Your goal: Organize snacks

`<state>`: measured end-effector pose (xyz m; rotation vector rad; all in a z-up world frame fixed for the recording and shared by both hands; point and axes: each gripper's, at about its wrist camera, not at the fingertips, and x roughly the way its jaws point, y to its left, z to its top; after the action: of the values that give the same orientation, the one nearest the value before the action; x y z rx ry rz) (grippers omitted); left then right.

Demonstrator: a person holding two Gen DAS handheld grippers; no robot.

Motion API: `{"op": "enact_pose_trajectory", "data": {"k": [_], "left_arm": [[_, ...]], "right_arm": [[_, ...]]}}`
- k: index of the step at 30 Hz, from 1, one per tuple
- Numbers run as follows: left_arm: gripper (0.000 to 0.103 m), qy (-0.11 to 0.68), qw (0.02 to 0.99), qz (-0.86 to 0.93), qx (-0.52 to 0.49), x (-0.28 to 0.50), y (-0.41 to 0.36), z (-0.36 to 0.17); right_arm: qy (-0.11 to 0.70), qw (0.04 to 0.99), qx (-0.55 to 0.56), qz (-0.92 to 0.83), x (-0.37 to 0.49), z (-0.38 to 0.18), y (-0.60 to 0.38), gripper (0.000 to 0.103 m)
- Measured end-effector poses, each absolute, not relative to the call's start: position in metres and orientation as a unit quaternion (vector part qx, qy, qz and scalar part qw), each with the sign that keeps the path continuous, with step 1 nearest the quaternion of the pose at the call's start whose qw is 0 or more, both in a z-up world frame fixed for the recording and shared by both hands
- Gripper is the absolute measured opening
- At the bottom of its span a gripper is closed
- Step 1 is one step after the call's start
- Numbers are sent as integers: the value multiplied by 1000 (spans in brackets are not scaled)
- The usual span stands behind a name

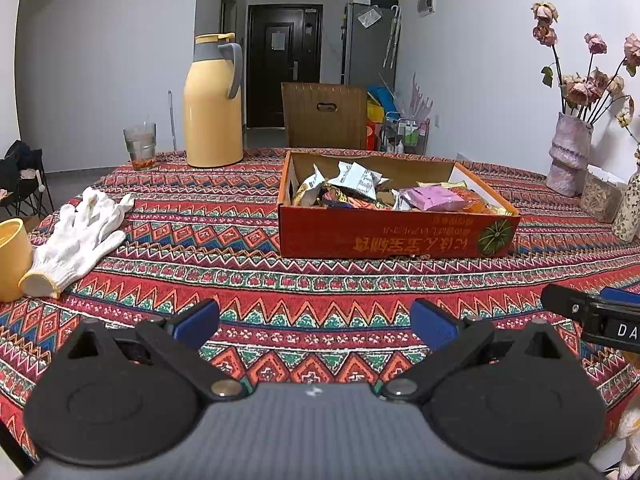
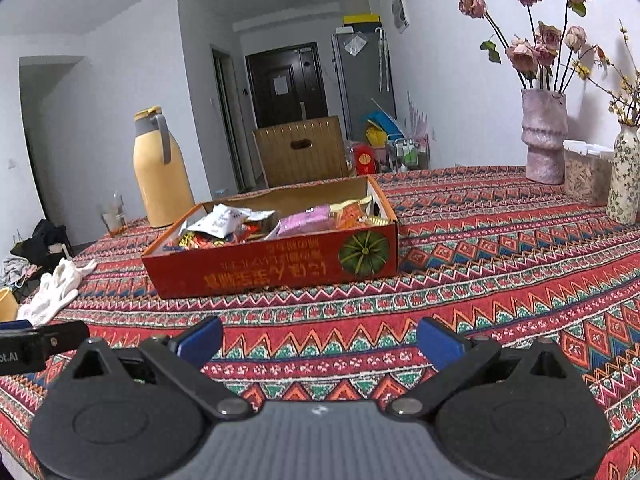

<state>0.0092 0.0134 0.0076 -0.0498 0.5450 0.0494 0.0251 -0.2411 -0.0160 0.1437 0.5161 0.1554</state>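
A shallow red cardboard box (image 1: pixel 384 234) stands on the patterned tablecloth and holds several snack packets, among them a pink packet (image 1: pixel 434 197) and a white packet (image 1: pixel 360 179). The box also shows in the right wrist view (image 2: pixel 256 268), with the pink packet (image 2: pixel 306 220) inside. My left gripper (image 1: pixel 314 322) is open and empty, low over the cloth in front of the box. My right gripper (image 2: pixel 319 342) is open and empty, also short of the box. The right gripper's tip shows at the right edge of the left wrist view (image 1: pixel 592 312).
A yellow thermos jug (image 1: pixel 214 104) and a glass (image 1: pixel 140 146) stand at the back left. White gloves (image 1: pixel 80 236) and a yellow cup (image 1: pixel 12 258) lie at left. A pink vase with dried roses (image 2: pixel 544 136), a clear container (image 2: pixel 586 176) and a floral vase (image 2: pixel 624 176) stand at right.
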Motion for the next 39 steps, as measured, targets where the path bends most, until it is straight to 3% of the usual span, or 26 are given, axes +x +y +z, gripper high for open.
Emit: {"op": "enact_pose_trajectory", "data": {"k": [39], "left_arm": [[103, 291, 956, 19, -27, 14, 9, -7]], "right_arm": [[286, 953, 58, 75, 28, -29, -241, 103]]}}
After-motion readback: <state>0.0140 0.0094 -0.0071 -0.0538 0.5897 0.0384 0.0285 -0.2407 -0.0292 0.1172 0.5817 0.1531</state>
